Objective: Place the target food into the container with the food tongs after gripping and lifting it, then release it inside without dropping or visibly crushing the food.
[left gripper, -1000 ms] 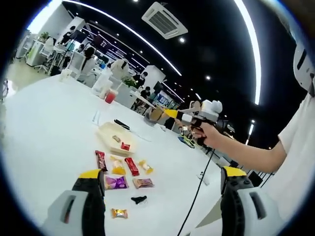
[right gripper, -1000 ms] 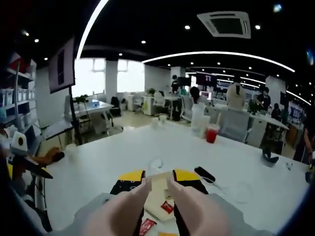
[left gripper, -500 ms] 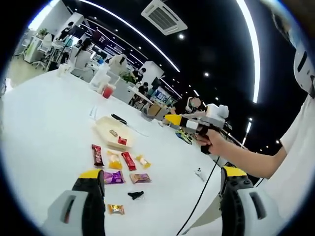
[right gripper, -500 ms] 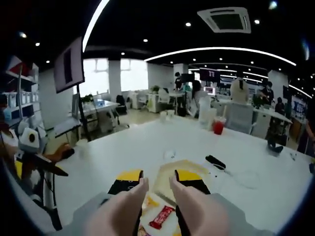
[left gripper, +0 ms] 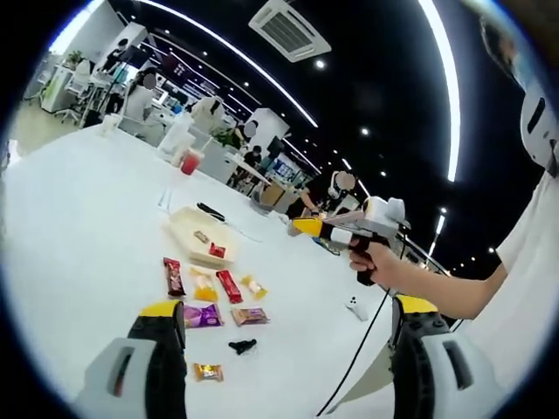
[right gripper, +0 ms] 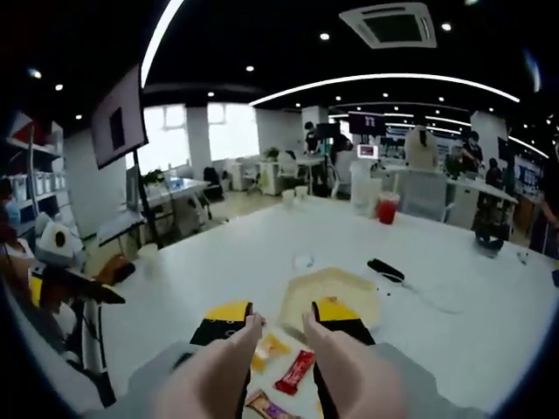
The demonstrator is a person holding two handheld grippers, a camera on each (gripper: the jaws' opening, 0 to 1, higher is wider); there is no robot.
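Left gripper view: my left gripper [left gripper: 279, 349] jaws wide apart, empty. Wrapped snacks [left gripper: 216, 297] lie scattered on the white table [left gripper: 79, 227], just near of the container [left gripper: 199, 236].

Right gripper view: right gripper [right gripper: 281, 327] holds tongs [right gripper: 279, 375], tips apart over the snacks. Red bar [right gripper: 294, 372] looks light, crinkly, slippery; I'd pinch mid-length, gently.

Snack wrappers [left gripper: 217, 299] too small to read; tongs [right gripper: 279, 367] partly behind right claw.
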